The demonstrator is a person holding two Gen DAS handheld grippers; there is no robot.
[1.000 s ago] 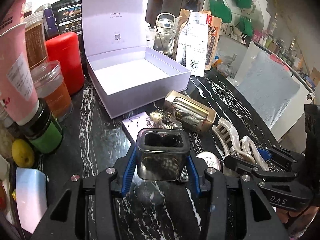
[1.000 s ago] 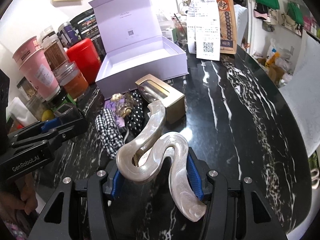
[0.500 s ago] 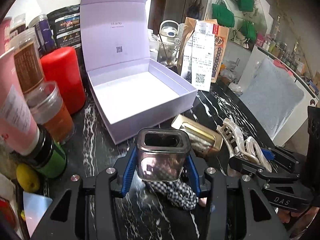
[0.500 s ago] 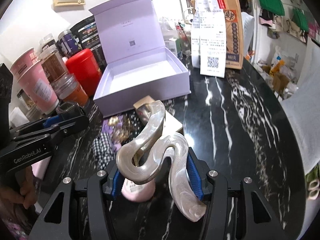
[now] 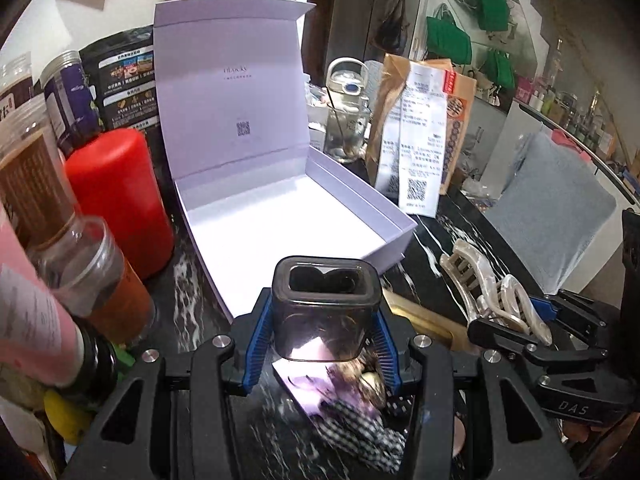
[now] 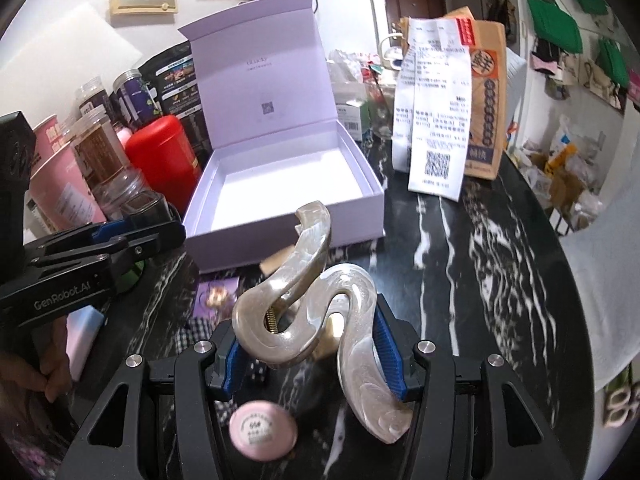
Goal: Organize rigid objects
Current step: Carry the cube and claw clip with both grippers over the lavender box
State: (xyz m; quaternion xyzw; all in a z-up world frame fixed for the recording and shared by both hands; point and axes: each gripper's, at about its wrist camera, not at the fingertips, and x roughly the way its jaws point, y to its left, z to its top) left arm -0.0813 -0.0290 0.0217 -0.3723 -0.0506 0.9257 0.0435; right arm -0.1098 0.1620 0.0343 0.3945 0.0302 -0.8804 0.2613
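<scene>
Both grippers have carried closer to the open lilac box [image 5: 280,216] on the desk, left gripper [image 5: 324,344] jaws clamping the smoky container [image 5: 324,312], right gripper [image 6: 308,352] jaws clamping the pearly hair claw [image 6: 316,304] (still mid-carry), so next comes lowering each inside and letting go.

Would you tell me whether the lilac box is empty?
Empty: the lilac box stands open, lid upright, and only its bare white floor shows.

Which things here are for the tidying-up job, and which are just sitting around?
For the job:
- lilac gift box, open
- smoky square container, held in left gripper
- pearly hair claw clip, held in right gripper

Just lying about:
- red canister
- brown paper bag
- receipts
- jars
</scene>
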